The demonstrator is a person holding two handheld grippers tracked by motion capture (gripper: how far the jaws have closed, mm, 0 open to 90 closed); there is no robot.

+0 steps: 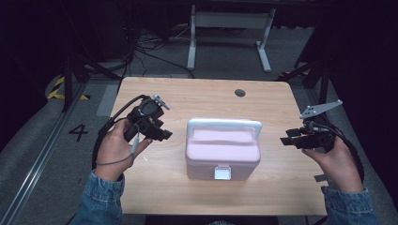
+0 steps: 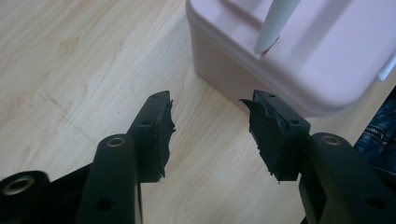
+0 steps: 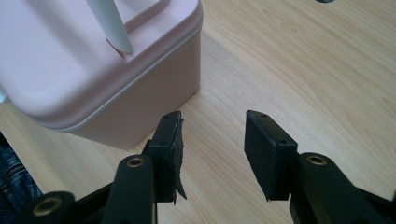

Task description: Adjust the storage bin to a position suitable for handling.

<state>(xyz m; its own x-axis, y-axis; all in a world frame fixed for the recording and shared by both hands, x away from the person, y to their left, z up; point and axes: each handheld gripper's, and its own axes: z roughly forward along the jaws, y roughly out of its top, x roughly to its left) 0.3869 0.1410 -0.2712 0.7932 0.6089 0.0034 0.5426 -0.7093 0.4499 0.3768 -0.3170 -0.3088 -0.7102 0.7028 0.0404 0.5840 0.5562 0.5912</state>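
Item: pink lidded box (image 1: 222,154), one piece, with a white carry handle (image 1: 224,124) and a white front latch (image 1: 222,173). Location: on the wooden table (image 1: 197,98), roughly midway between the left and right edges and nearer the near edge than the far one. Orientation: upright, lid closed; long axis runs parallel to the near edge, left to right. The latch faces the near edge, toward the person. The handle stands raised over the lid along the same long axis.

Left gripper (image 1: 162,134): held in the person's left hand (image 1: 115,147) over the left part of the table, pointing toward the box's left end, apart from it. In the left gripper view its jaws stand about half apart with bare tabletop between them and the box's corner just beyond; nothing held.

Right gripper (image 1: 288,140): held in the right hand (image 1: 335,161) at the table's right edge, pointing toward the box's right end, well apart from it. Jaws wide apart, nothing between them.

Other: round hole (image 1: 240,93) near the far edge.
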